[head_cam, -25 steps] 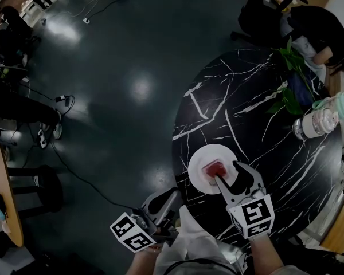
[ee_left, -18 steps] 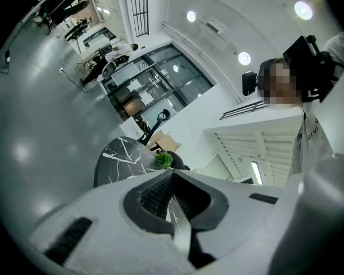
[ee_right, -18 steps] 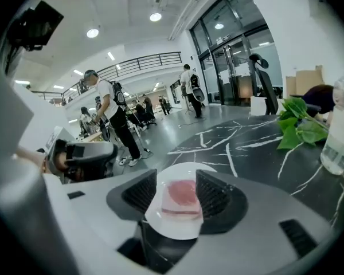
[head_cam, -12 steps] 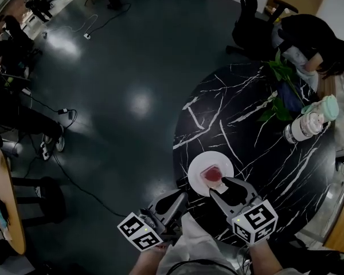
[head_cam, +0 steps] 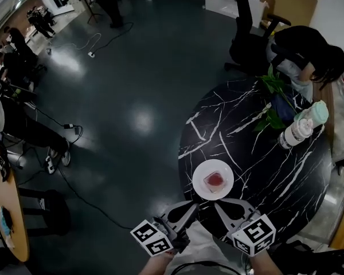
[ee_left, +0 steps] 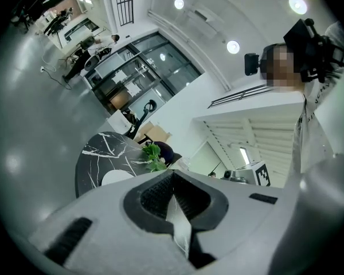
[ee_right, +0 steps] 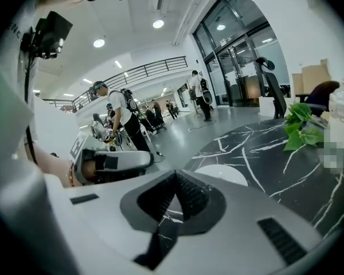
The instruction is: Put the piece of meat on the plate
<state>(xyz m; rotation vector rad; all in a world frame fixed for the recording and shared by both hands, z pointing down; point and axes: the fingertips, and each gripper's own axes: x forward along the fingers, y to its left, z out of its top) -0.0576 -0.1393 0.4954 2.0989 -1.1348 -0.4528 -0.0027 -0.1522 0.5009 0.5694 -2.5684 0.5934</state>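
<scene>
Meat on the plate, both tools closed and empty at the near edge of the table.

The piece of meat lies mid-plate, apart from both tools. It sits just far and slightly left of the right tool, which is the nearer one, jaws together on nothing. The left tool, likewise closed and empty, hangs off the table's near left edge. The placing looks done.

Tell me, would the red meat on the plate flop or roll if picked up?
Probably little flop: the meat looks like a small, squarish chunk. It lies flat on the white plate, so rolling seems unlikely. Likely light, too, being small.
</scene>
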